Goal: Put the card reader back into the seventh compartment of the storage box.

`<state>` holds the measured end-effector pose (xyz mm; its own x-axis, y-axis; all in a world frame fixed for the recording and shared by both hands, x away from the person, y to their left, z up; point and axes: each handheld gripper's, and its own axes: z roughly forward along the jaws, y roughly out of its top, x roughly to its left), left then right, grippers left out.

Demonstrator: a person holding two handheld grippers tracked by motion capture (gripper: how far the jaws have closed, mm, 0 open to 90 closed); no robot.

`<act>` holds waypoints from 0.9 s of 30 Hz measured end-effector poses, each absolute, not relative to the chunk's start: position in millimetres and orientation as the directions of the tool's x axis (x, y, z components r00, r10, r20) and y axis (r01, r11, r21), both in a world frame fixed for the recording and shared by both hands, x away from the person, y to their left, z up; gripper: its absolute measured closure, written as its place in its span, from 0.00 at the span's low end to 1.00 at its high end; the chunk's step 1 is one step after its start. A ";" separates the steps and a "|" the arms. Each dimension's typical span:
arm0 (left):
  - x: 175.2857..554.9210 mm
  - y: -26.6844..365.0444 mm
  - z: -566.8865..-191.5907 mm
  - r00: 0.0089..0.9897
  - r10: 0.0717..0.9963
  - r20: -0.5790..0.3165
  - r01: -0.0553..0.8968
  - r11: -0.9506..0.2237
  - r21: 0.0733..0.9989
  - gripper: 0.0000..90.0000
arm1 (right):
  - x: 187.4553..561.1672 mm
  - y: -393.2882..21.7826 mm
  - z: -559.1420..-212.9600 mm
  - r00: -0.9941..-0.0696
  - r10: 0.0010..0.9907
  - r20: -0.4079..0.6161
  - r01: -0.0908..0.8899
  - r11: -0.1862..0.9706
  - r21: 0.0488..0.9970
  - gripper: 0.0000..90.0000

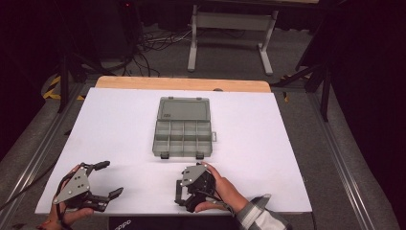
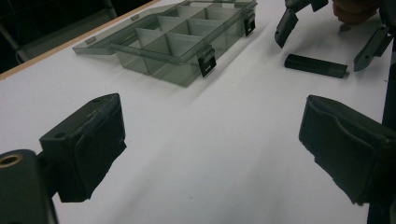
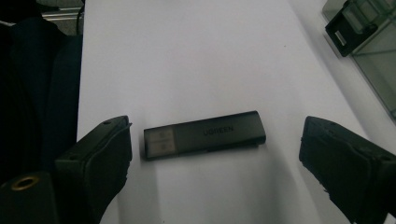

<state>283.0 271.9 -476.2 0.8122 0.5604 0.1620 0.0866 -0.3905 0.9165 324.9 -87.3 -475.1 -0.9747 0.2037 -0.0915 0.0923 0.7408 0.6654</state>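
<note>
Your left gripper [image 1: 104, 181] sits near the worktop's [image 1: 119, 124] near-left corner, held in your left hand [image 1: 67, 218], and its jaws stand spread wide with nothing between them. In the left gripper view the two black pads [image 2: 88, 144] frame bare white surface, and farther off you can see the other gripper's jaw tips above the stick.

Your right gripper [image 1: 180, 191] is close to the near edge, a little right of the middle, with your right hand [image 1: 225, 189] wrapped over its body and a plaid sleeve [image 1: 258, 215] coming in from the bottom. Its jaws are also spread apart. In the right gripper view they straddle a dark USB stick [image 3: 204, 134] that lies flat on the white surface (the lettering on its casing reads UGREEN). The stick lies crosswise between the pads, just clear of the left one and well apart from the right one, so neither pad touches it. From the left gripper view, the same stick [image 2: 316, 66] lies on the worktop below your right gripper's jaws.

A clear compartment box [image 1: 183, 139] rests at the middle of the worktop, its lid [image 1: 183, 109] folded back flat toward the far edge. Its two dark latches [image 1: 164, 155] face the near edge. The compartments look empty, as far as the frames show.
</note>
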 end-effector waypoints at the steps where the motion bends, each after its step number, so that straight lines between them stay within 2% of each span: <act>1: 283.0 271.9 -476.2 0.812 0.560 0.162 0.087 -0.390 0.917 0.09 | 326.1 -86.0 -475.7 -0.976 0.200 -0.089 0.091 0.742 0.665 0.12; 9: 282.9 272.0 -476.3 0.816 0.556 0.160 0.088 -0.391 0.916 0.09 | 329.4 -81.2 -478.2 -0.978 0.191 -0.079 0.093 0.747 0.658 0.13; 15: 283.0 271.2 -476.7 0.818 0.554 0.154 0.091 -0.389 0.917 0.09 | 335.0 -80.5 -478.6 -0.985 0.170 -0.036 0.105 0.750 0.653 0.18; 22: 282.8 271.5 -476.3 0.819 0.552 0.158 0.087 -0.391 0.916 0.09 | 332.3 -80.1 -475.2 -0.991 0.134 -0.025 0.086 0.757 0.648 0.34; 27: 282.9 271.5 -476.3 0.819 0.551 0.158 0.087 -0.393 0.916 0.09 | 331.4 -80.1 -475.1 -0.990 0.139 -0.033 0.085 0.757 0.647 0.34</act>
<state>282.9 271.5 -476.3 0.8193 0.5511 0.1581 0.0874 -0.3925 0.9156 331.4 -80.1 -475.1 -0.9897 0.1389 -0.0333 0.0845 0.7574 0.6475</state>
